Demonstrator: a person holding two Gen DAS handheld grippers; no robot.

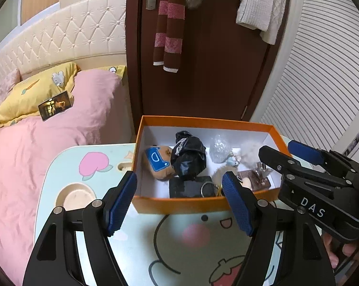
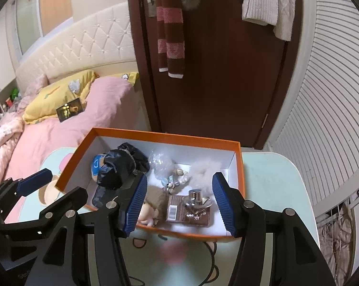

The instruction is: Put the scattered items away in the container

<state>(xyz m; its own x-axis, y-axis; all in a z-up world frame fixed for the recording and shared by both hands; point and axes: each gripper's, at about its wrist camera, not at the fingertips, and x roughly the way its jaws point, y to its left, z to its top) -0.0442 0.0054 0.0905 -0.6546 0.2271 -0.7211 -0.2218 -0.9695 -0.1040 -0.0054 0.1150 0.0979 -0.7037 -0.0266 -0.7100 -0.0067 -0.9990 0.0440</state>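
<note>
An orange box point(image 1: 179, 203) with a white inside stands on the cartoon-print table point(image 1: 155, 245). It holds a black scrunched pouch point(image 1: 189, 155), a brown plush with a blue patch point(image 1: 158, 160), a clear wrapped ball point(image 1: 217, 147), white fluff point(image 1: 248, 152), a brown card pack point(image 1: 255, 181) and a dark flat case point(image 1: 189, 187). In the right wrist view the box point(image 2: 155, 135) also shows a small doll head point(image 2: 153, 209) and a perfume bottle point(image 2: 196, 200). My left gripper point(image 1: 179, 205) is open and empty before the box. My right gripper point(image 2: 179, 205) is open and empty over the box's near edge.
A bed with a pink duvet point(image 1: 48, 147), a yellow pillow point(image 1: 36, 90) and a phone point(image 1: 55, 104) lies to the left. A brown door point(image 1: 215, 71) with a hanging striped scarf point(image 1: 170, 23) stands behind the box. A slatted white panel point(image 1: 322, 83) is at the right.
</note>
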